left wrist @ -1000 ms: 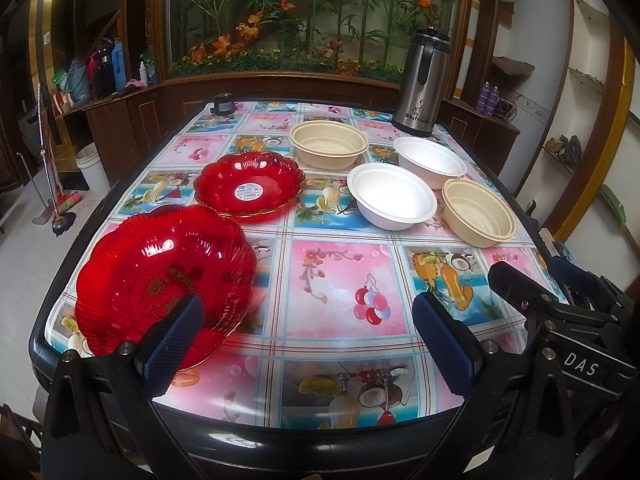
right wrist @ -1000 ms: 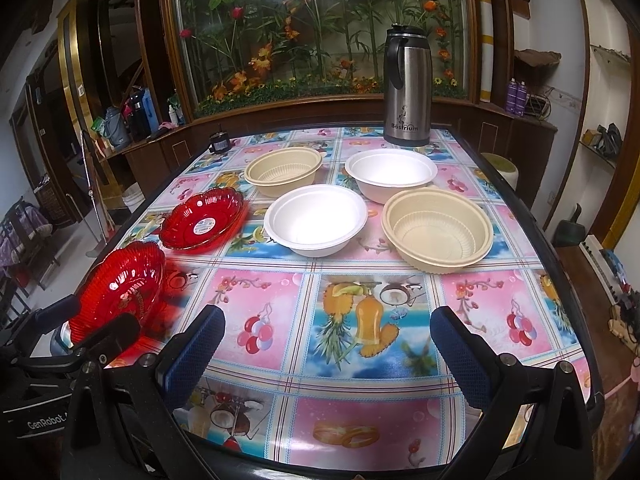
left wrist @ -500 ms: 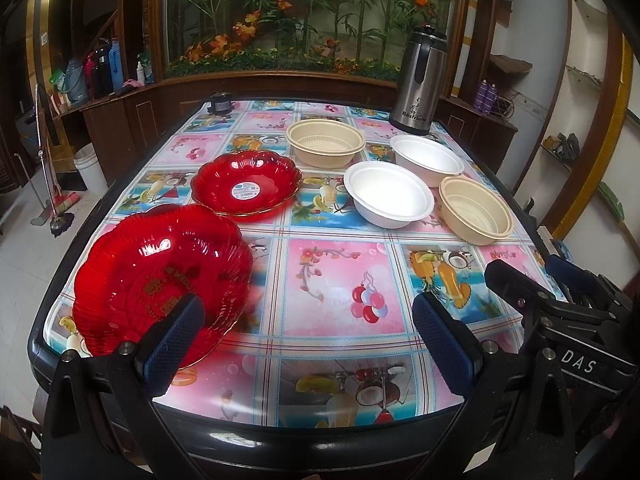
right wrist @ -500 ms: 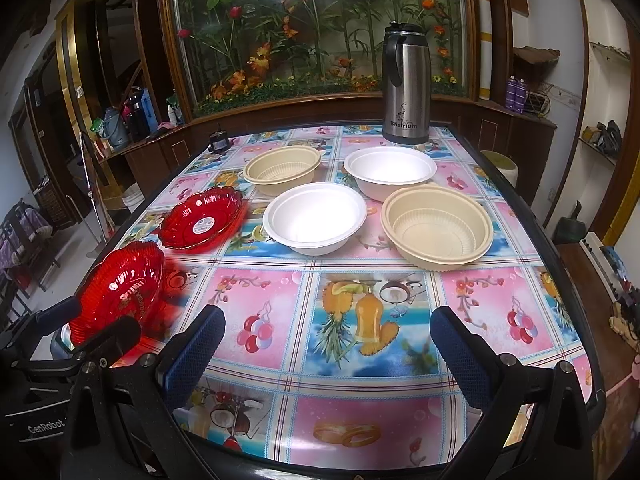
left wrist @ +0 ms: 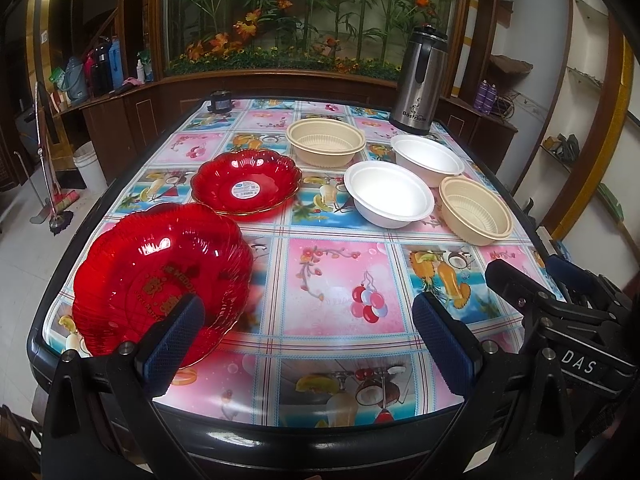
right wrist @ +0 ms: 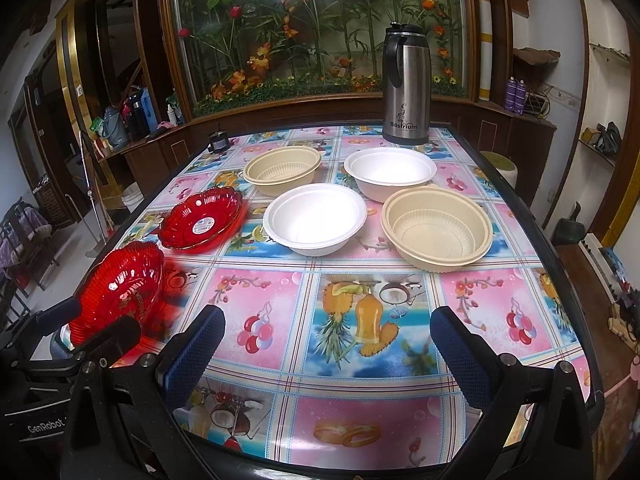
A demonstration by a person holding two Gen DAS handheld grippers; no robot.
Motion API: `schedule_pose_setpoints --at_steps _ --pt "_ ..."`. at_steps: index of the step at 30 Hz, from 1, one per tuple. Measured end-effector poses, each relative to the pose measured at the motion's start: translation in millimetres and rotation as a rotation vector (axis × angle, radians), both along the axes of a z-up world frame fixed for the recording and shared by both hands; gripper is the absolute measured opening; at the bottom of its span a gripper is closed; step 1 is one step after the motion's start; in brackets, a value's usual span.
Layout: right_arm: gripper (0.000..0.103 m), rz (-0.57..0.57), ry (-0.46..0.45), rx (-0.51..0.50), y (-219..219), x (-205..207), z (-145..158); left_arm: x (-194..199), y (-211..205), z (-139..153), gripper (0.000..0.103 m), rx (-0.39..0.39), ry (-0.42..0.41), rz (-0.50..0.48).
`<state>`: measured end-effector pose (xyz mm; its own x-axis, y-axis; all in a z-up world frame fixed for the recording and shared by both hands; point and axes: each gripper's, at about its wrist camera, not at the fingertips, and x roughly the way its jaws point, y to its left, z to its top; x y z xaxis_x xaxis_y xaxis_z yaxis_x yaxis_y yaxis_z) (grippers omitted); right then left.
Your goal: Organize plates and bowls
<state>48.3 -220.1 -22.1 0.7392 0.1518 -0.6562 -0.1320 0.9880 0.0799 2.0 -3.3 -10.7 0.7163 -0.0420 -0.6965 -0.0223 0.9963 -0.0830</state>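
Note:
Two red scalloped plates sit on the table's left side: a near one (left wrist: 160,276) (right wrist: 120,284) and a far one with a sticker (left wrist: 246,187) (right wrist: 202,218). Two white bowls (left wrist: 389,194) (left wrist: 427,155) and two beige bowls (left wrist: 326,142) (left wrist: 475,210) stand on the right half. In the right wrist view they show as white (right wrist: 315,219) (right wrist: 390,172) and beige (right wrist: 283,169) (right wrist: 437,229). My left gripper (left wrist: 306,330) is open and empty, its left pad in front of the near red plate. My right gripper (right wrist: 326,344) is open and empty over the table's front edge.
A steel thermos jug (left wrist: 418,80) (right wrist: 406,84) stands at the far right of the table (left wrist: 340,280). A small dark jar (left wrist: 221,101) sits at the far left corner. A wooden counter and a flower display lie behind. A broom (left wrist: 52,160) leans at the left.
Both views have shifted very slightly. No object has moved and both grippers stay open.

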Motion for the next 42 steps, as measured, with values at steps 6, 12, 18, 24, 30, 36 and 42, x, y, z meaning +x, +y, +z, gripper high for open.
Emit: schedule_pose_setpoints --at_steps 6,12,18,24,30,36,42 --pt "0.103 0.001 0.0 0.001 0.2 0.1 0.1 0.3 0.7 -0.8 0.103 -0.001 0.001 0.0" --pt "0.103 0.0 0.002 0.001 0.2 0.4 0.5 0.3 0.6 -0.9 0.103 0.0 -0.001 0.0" --pt "0.103 0.001 0.003 0.002 0.3 0.4 0.4 0.1 0.3 -1.8 0.103 -0.003 0.003 -0.001" --pt "0.103 0.001 0.004 0.004 0.6 0.4 0.4 0.1 -0.1 -2.0 0.103 -0.004 0.003 -0.002" --pt "0.103 0.012 0.005 0.017 2.9 2.0 -0.4 -2.3 1.6 -1.0 0.103 -0.014 0.0 0.0" --pt "0.103 0.093 0.034 0.127 11.7 6.7 1.1 -16.5 61.9 2.2 0.103 -0.03 -0.065 0.143" --pt "0.103 0.234 0.144 0.221 48.4 29.3 -11.9 -5.6 140.8 -30.3 0.103 -0.088 0.039 0.348"
